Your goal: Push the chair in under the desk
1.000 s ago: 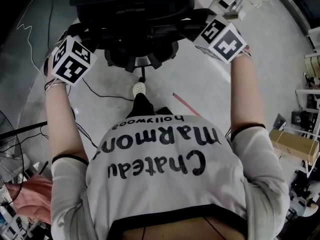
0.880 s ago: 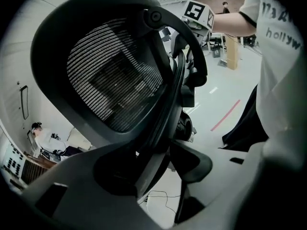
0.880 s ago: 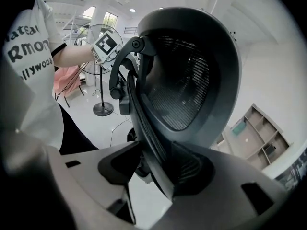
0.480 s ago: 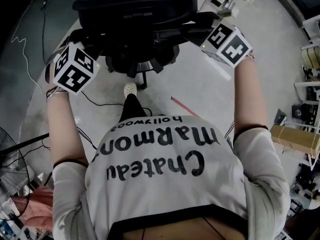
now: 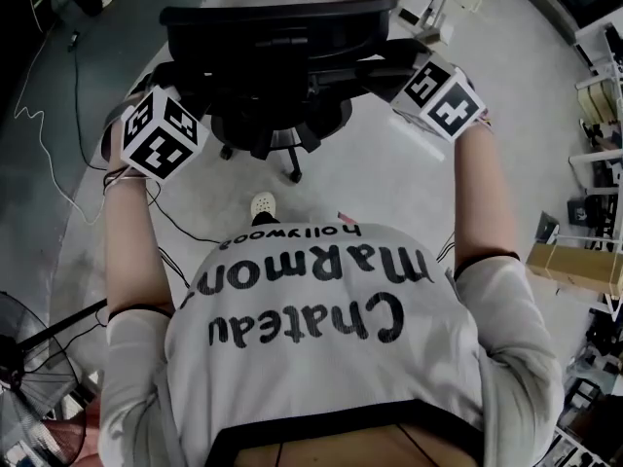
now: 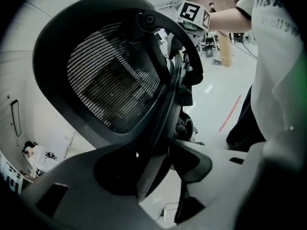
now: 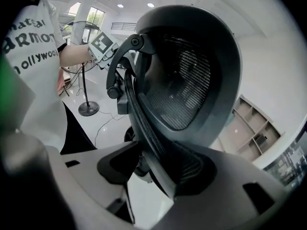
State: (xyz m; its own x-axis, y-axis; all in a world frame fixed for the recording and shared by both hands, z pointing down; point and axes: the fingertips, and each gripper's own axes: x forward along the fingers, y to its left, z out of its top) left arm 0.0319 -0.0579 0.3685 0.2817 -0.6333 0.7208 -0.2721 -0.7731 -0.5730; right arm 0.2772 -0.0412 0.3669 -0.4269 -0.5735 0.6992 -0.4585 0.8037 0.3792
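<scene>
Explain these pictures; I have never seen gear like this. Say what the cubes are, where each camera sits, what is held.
A person stands holding a hand tool with two jaws in each hand. The checkered cube is part of each tool. The head view looks down from the person's head. The other two views ride on the tools and look along their jaws. The left gripper and right gripper are each closed on a side edge of the black mesh chair, which stands on a pale floor.

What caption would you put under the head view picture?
The left gripper and right gripper clamp the backrest sides of the black mesh office chair.
</scene>
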